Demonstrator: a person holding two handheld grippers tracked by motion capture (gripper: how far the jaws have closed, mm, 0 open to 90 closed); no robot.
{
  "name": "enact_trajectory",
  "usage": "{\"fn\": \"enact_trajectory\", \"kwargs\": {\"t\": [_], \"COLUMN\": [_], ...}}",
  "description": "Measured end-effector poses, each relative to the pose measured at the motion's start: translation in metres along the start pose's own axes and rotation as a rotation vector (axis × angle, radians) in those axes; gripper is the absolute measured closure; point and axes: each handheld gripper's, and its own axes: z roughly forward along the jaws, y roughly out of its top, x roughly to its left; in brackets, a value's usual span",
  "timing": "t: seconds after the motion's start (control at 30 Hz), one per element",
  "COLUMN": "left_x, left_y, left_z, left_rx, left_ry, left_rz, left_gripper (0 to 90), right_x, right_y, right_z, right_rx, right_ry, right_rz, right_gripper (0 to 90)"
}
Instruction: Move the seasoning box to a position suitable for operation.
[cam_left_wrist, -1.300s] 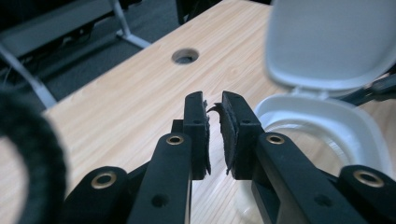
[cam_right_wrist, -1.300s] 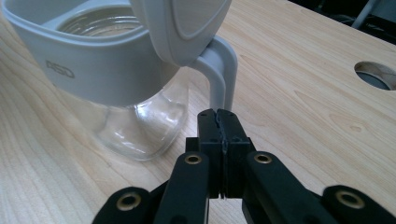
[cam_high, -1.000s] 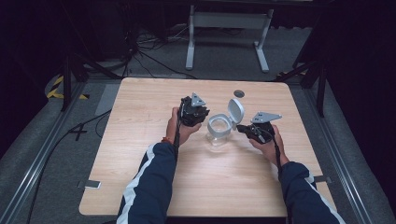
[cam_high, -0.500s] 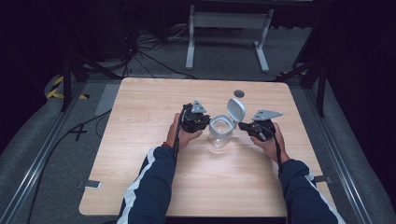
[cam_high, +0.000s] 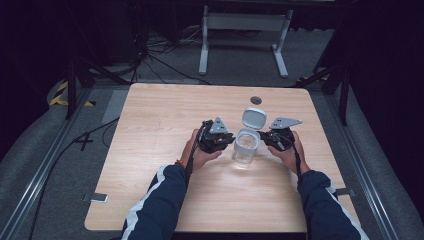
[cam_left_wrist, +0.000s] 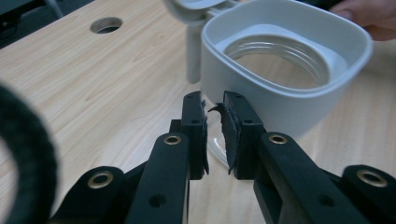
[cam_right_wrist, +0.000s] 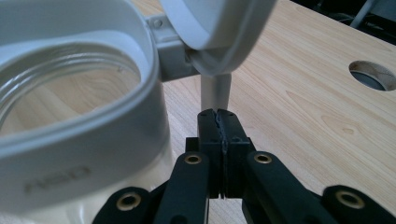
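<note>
Jar (cam_high: 245, 150) stands upright at mid-table between both hands, its hinged lid (cam_high: 253, 119) flipped up at the far side. Left gripper (cam_high: 223, 140) sits just beside its left wall, right gripper (cam_high: 266, 138) equally near on the other side. Left gripper view catches a narrow gap between those jaws; right gripper view shows its jaws pressed together, empty, beside the hinge (cam_right_wrist: 170, 44).

Dim surroundings, lit tabletop, blurred close foregrounds
</note>
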Motion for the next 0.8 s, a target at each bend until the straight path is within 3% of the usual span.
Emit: {"fn": "enact_trajectory", "kwargs": {"t": [0.1, 0.37, 0.5, 0.7, 0.8], "left_x": [-0.009, -0.007, -0.004, 0.0, 0.002], "left_y": [0.001, -0.001, -0.008, -0.031, -0.042], "left_z": [0.003, -0.002, -0.019, -0.054, -0.069], "left_rx": [0.014, 0.02, 0.032, 0.077, 0.09], "left_ry": [-0.011, 0.014, 0.039, 0.081, 0.097], "left_rz": [0.033, 0.033, 0.039, 0.056, 0.041], "left_gripper": [78.7, 78.3, 78.2, 79.7, 79.5], "right_x": [-0.001, 0.0, -0.002, -0.004, -0.005], "right_y": [0.0, 0.001, 0.001, 0.0, 0.0], "right_z": [-0.002, -0.006, -0.014, -0.027, -0.033], "right_rx": [-0.002, 0.011, 0.012, 0.021, 0.023], "right_ry": [-0.002, -0.014, -0.023, -0.037, -0.035], "right_rz": [0.008, 0.006, 0.003, -0.011, -0.011], "right_gripper": [89.9, 89.9, 89.9, 89.8, 89.7]}}
